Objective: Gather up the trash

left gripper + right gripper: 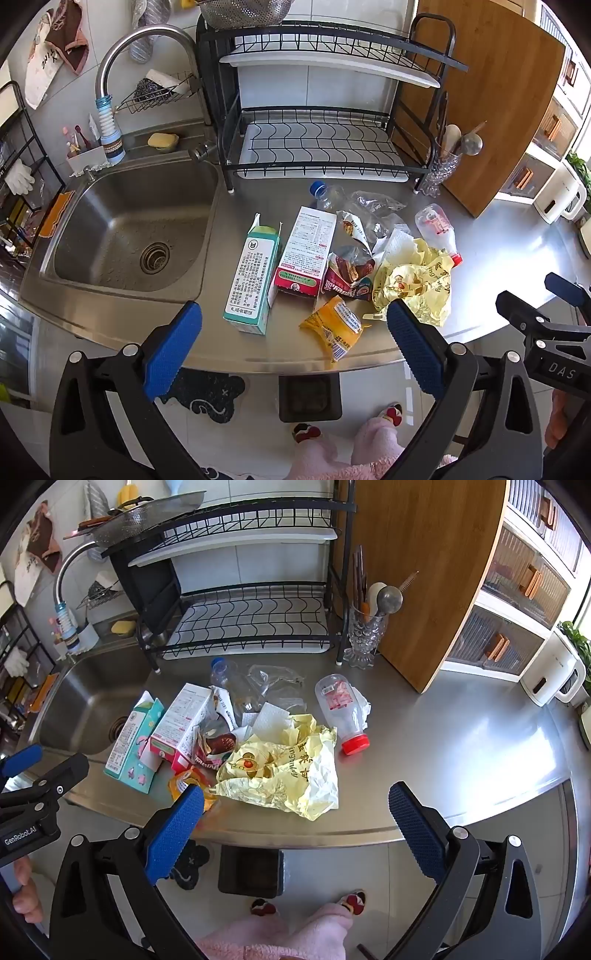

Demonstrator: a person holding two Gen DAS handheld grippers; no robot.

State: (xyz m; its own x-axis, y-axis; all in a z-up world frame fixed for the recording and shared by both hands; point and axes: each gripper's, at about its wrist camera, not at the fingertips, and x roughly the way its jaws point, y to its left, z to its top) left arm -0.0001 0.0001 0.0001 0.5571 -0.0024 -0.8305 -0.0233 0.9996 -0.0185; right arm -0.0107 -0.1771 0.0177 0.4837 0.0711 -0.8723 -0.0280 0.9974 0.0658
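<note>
Trash lies heaped on the steel counter (498, 258): a teal carton (251, 273), a red-and-white carton (306, 251), an orange snack wrapper (334, 326), a crumpled yellow bag (413, 284), a red-capped bottle (439, 232), a blue-capped bottle (325, 194). My left gripper (293, 345) is open and empty, held before the counter's front edge near the orange wrapper. My right gripper (295, 827) is open and empty, just in front of the yellow bag (284, 764). A dark trash bin (249, 867) stands on the floor under the counter edge.
A sink (129, 229) with a faucet is at the left. A black dish rack (325, 110) stands behind the trash, with a glass utensil holder (365, 635) and a wooden cutting board (424, 572) to its right. A white kettle (554, 672) is far right.
</note>
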